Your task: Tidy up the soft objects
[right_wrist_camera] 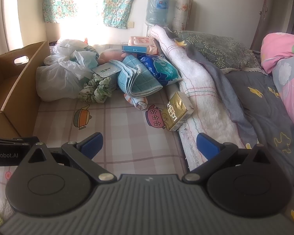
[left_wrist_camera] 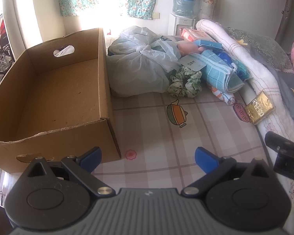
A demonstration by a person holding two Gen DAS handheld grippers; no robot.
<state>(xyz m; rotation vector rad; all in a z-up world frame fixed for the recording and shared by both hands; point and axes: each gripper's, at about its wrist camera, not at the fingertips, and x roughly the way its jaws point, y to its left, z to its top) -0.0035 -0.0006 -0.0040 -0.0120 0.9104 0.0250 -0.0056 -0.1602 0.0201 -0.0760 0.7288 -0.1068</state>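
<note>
An empty cardboard box point(left_wrist_camera: 54, 90) stands at the left on the checked mat; it also shows in the right wrist view point(right_wrist_camera: 11, 82). Beyond it lies a pile: a tied plastic bag point(left_wrist_camera: 139, 66) point(right_wrist_camera: 62, 74), a green scrunchie point(left_wrist_camera: 186, 84) point(right_wrist_camera: 97, 91), a folded teal towel point(left_wrist_camera: 217, 70) point(right_wrist_camera: 137, 76), a small rolled cloth point(right_wrist_camera: 138, 101), a blue tissue pack point(right_wrist_camera: 160, 67). A gold packet point(left_wrist_camera: 259, 108) point(right_wrist_camera: 176, 111) lies at the right. My left gripper point(left_wrist_camera: 148, 159) is open and empty beside the box's near corner. My right gripper point(right_wrist_camera: 149, 144) is open and empty over the mat.
A white rolled blanket point(right_wrist_camera: 196, 82) point(left_wrist_camera: 250, 68) and grey quilt point(right_wrist_camera: 264, 105) border the mat on the right, with pillows point(right_wrist_camera: 280, 47) behind. A water dispenser point(left_wrist_camera: 183, 5) stands by the far wall. The right gripper's body point(left_wrist_camera: 286, 156) shows at the left wrist view's right edge.
</note>
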